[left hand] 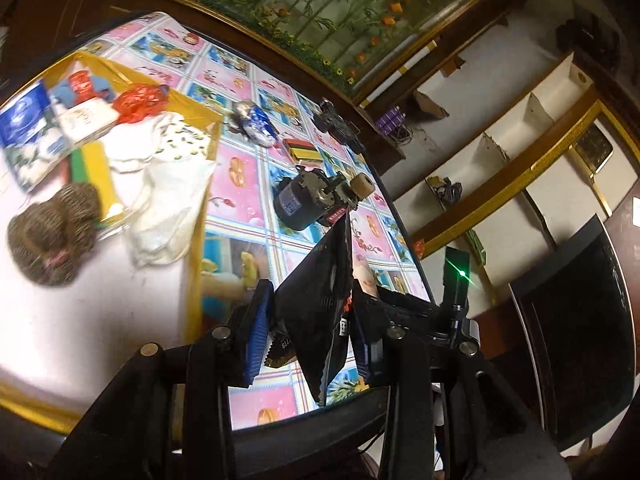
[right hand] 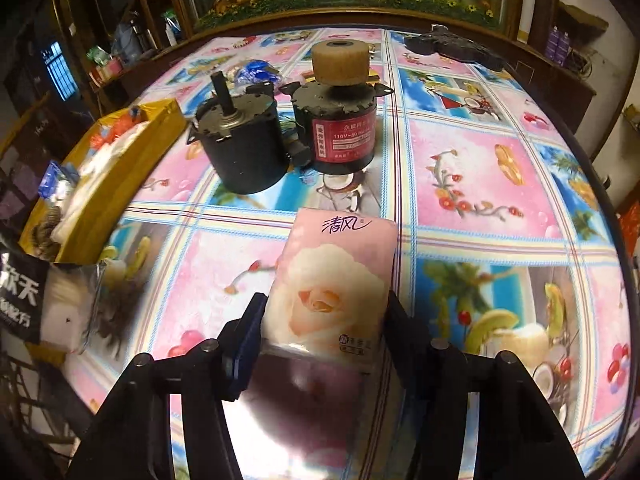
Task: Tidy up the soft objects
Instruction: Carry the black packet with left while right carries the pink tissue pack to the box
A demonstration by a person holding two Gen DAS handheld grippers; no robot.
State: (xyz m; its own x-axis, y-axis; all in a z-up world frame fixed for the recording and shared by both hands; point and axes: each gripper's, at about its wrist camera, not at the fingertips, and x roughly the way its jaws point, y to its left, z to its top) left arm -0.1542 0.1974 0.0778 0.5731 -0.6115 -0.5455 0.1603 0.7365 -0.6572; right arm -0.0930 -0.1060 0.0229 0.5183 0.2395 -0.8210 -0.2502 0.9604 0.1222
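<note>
My left gripper (left hand: pixel 310 320) is shut on a black packet (left hand: pixel 320 304) and holds it above the table, right of the yellow box (left hand: pixel 200 184). The box holds white cloths (left hand: pixel 168 184), a red bag (left hand: pixel 138 104), tissue packs (left hand: pixel 28 128) and a brown scrubber (left hand: pixel 52 236). My right gripper (right hand: pixel 324 320) is shut on a pink tissue pack (right hand: pixel 332 280) with a rose print, over the table. The yellow box shows at the left in the right wrist view (right hand: pixel 116 184), with the black packet (right hand: pixel 20 300) in front of it.
Two black motors (right hand: pixel 240 144) (right hand: pixel 340 128) stand on the flowered tablecloth (right hand: pixel 480 184) beyond the pink pack; one carries a tan roller (right hand: pixel 340 62). A blue wrapper (left hand: pixel 260 120), a striped block (left hand: pixel 304 150) and a black tool (right hand: pixel 452 50) lie farther back. Shelves stand right of the table (left hand: pixel 520 128).
</note>
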